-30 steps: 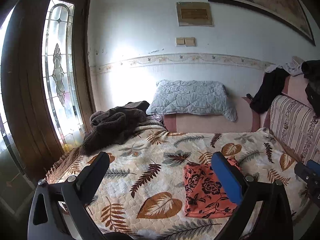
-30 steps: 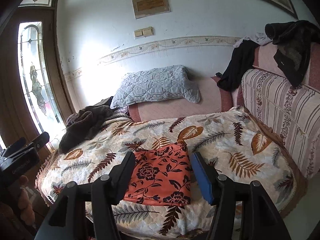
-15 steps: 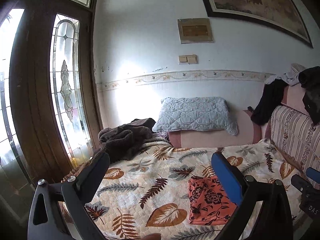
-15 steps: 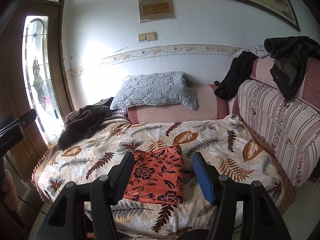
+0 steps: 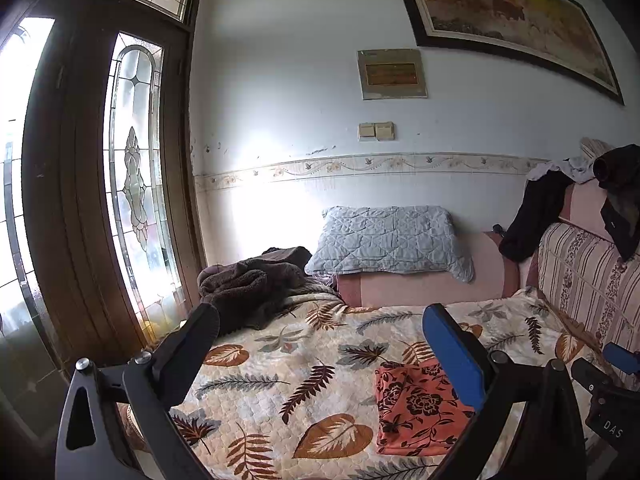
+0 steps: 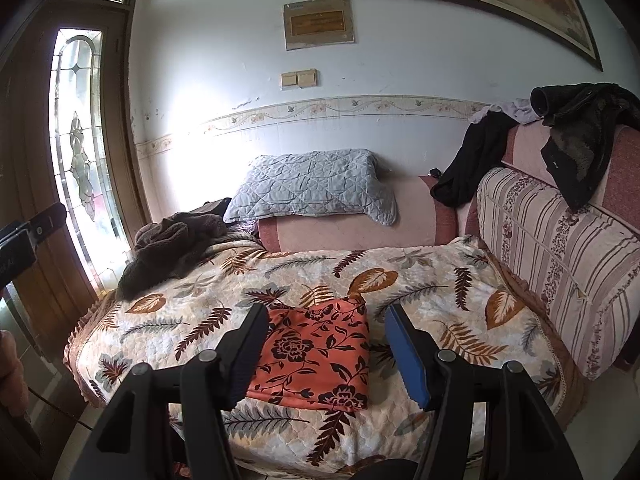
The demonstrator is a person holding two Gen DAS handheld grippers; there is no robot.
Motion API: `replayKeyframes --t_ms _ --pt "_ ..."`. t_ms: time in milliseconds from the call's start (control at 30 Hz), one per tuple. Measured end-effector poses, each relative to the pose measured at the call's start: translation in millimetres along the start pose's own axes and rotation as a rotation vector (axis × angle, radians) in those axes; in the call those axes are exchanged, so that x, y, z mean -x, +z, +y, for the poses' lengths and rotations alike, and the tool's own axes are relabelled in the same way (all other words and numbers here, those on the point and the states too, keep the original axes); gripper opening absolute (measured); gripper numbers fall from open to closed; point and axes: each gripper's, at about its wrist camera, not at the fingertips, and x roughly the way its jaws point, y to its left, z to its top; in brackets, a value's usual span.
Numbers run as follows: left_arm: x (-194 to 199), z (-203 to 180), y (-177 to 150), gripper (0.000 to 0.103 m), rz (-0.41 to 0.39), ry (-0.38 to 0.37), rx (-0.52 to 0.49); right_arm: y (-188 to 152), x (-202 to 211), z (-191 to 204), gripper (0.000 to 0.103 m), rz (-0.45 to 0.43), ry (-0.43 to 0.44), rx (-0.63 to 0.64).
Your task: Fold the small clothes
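A folded orange cloth with a black flower print (image 5: 416,406) (image 6: 316,360) lies flat on the leaf-patterned bedspread (image 5: 304,364) (image 6: 432,280), near its front edge. My left gripper (image 5: 320,324) hangs open above the bed, well to the left of the cloth, with nothing between its fingers. My right gripper (image 6: 326,316) is open too, held back above the bed's front edge. The cloth shows between its fingers but lies apart from them. The right gripper's body shows at the right edge of the left wrist view.
A brown fleece heap (image 5: 248,284) (image 6: 172,248) lies at the bed's far left. A grey quilted pillow (image 5: 388,238) (image 6: 312,186) leans on the pink headboard. A striped sofa back (image 6: 560,236) with dark clothes (image 6: 580,136) bounds the right. A wooden glass door (image 5: 132,184) stands at left.
Both grippers have lifted and drawn back from the bed; the left one rose more, so more wall and door show. The orange cloth stays where it lay.
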Motion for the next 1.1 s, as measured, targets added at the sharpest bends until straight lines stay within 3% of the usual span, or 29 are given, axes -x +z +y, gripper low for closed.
replayKeyframes --t_ms 1100 --pt "-20.7 10.0 -10.9 0.102 0.039 -0.028 0.014 -7.9 -21.0 18.8 0.064 0.048 -0.028 0.040"
